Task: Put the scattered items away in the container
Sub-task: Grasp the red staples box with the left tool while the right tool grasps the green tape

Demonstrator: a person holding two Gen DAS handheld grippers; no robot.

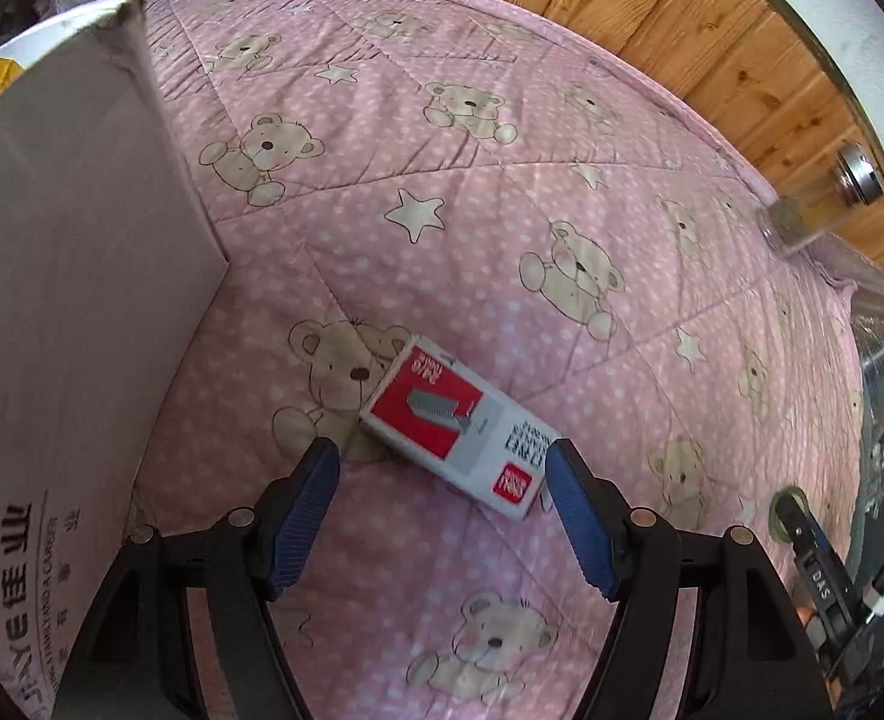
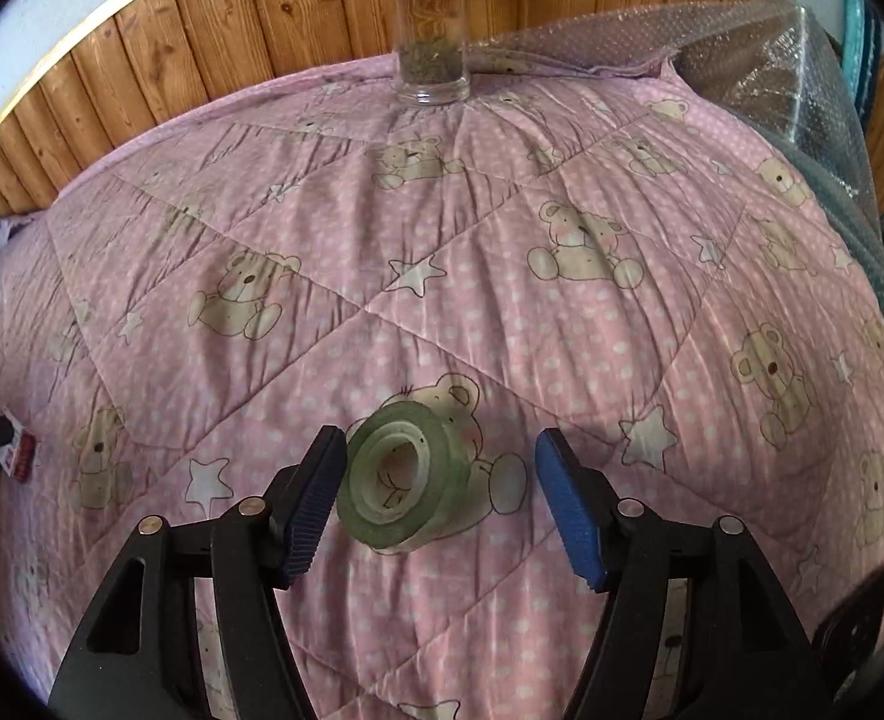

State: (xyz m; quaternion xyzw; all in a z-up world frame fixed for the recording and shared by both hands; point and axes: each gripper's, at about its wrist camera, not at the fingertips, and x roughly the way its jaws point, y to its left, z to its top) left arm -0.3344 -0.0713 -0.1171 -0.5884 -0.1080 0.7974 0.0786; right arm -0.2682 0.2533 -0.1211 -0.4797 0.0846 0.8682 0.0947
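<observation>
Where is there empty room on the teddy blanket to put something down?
The widest bare patch of the blanket lies between the tape roll and the glass jar. It is tighter near the cardboard box, where the staple box sits at the left gripper.

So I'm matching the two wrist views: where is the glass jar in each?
Left wrist: glass jar at the far right edge, tilted by the lens.
Right wrist: glass jar at top centre, upright on the quilt's far edge.
Shared landmark: wooden wall panelling behind it.
</observation>
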